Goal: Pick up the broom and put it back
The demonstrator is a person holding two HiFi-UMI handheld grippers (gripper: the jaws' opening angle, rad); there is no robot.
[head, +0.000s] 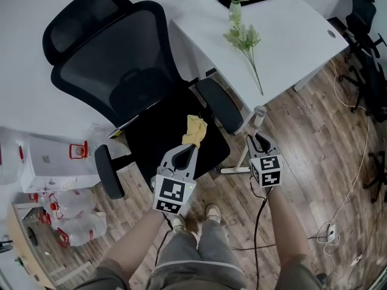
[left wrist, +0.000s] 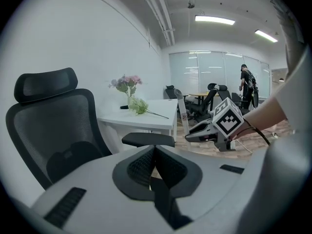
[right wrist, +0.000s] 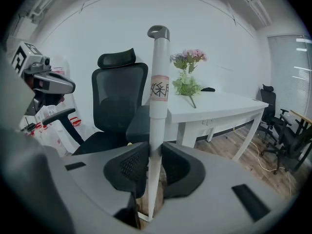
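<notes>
The broom (right wrist: 159,89) is a white pole with a grey loop cap and a label, standing upright. My right gripper (right wrist: 155,167) is shut on the pole below the label. From the head view the broom's cap (head: 259,112) shows beside the desk corner, the pole running down past my right gripper (head: 257,141) to the floor. My left gripper (head: 192,148) hovers over the chair seat close to a yellow cloth (head: 195,130). Its jaws are shut with nothing between them, as the left gripper (left wrist: 153,156) shows in its own view.
A black mesh office chair (head: 109,59) fills the middle. To its right, a white desk (head: 296,41) holds a vase of flowers (head: 234,5) and a loose stem. Plastic bags (head: 60,162) lie left, cables (head: 344,204) cross the wood floor right, and more chairs (head: 366,17) stand at far right.
</notes>
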